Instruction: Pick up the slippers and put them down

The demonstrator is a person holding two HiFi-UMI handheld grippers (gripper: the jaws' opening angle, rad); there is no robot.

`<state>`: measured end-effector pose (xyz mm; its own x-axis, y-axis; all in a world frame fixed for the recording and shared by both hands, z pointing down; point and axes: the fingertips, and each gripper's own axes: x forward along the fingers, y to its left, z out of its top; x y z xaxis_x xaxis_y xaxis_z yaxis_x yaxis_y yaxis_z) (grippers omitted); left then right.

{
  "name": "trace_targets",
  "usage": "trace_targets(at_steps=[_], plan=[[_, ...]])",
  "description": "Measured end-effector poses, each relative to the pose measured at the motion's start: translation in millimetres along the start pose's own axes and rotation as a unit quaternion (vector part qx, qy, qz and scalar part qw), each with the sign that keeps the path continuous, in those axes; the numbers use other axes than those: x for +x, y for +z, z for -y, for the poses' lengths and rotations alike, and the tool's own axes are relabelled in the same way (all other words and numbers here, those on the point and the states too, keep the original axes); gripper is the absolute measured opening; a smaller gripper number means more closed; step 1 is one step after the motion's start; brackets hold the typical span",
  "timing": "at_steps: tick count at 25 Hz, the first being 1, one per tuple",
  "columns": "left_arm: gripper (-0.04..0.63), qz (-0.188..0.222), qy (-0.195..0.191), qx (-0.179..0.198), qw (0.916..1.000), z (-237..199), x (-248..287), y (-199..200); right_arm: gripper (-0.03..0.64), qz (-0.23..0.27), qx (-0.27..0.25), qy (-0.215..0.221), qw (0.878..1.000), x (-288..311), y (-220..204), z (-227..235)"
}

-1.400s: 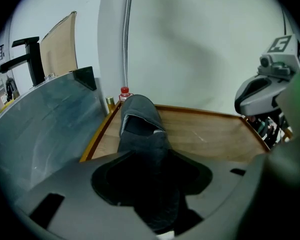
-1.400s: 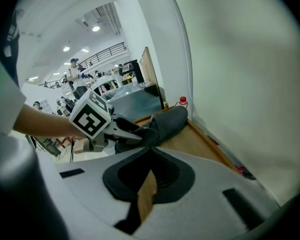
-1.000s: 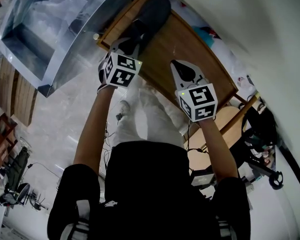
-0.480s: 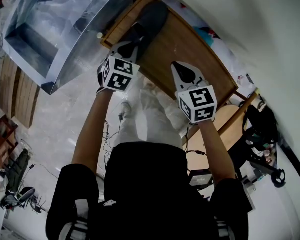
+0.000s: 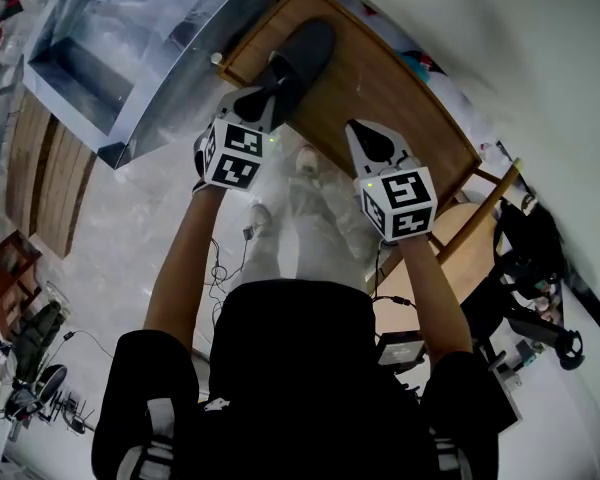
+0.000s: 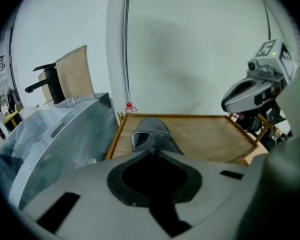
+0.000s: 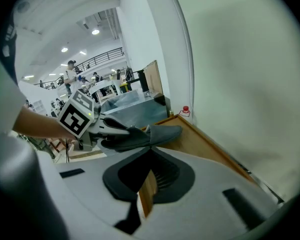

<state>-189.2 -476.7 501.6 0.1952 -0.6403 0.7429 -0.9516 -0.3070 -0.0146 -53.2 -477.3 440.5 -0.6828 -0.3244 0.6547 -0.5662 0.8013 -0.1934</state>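
One dark grey slipper [image 5: 302, 53] is over the left end of a wooden tray table [image 5: 390, 93]. My left gripper [image 5: 258, 103] is shut on its heel. Those jaws have just been closing, with the heel rim between them. In the right gripper view the slipper [image 7: 155, 135] hangs about level from the left gripper [image 7: 110, 129], toe over the tray's far corner. The slipper [image 6: 150, 136] points away in the left gripper view. My right gripper [image 5: 356, 130] is over the tray's near edge. Its jaws stand a narrow gap apart, with nothing between them. I see no second slipper.
A clear plastic bin [image 5: 110, 58] stands left of the tray. A small red-capped bottle [image 6: 128, 105] is at the tray's far corner by the white wall. A wooden chair [image 5: 480, 223] stands to the right. The person's legs are below the tray's near edge.
The left gripper has risen, lifting the slipper's heel off the tray. The right gripper has also moved up a little, still with nothing in its jaws.
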Motion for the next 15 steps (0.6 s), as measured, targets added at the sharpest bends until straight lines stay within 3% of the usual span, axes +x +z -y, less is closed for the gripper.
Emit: trace_targets(at_steps=[15], plan=[[0.023,0.048,0.015,0.0,0.9987,9,-125,-23,-0.002,0.037,-0.034,-0.018,0.999,-53,14,-85]])
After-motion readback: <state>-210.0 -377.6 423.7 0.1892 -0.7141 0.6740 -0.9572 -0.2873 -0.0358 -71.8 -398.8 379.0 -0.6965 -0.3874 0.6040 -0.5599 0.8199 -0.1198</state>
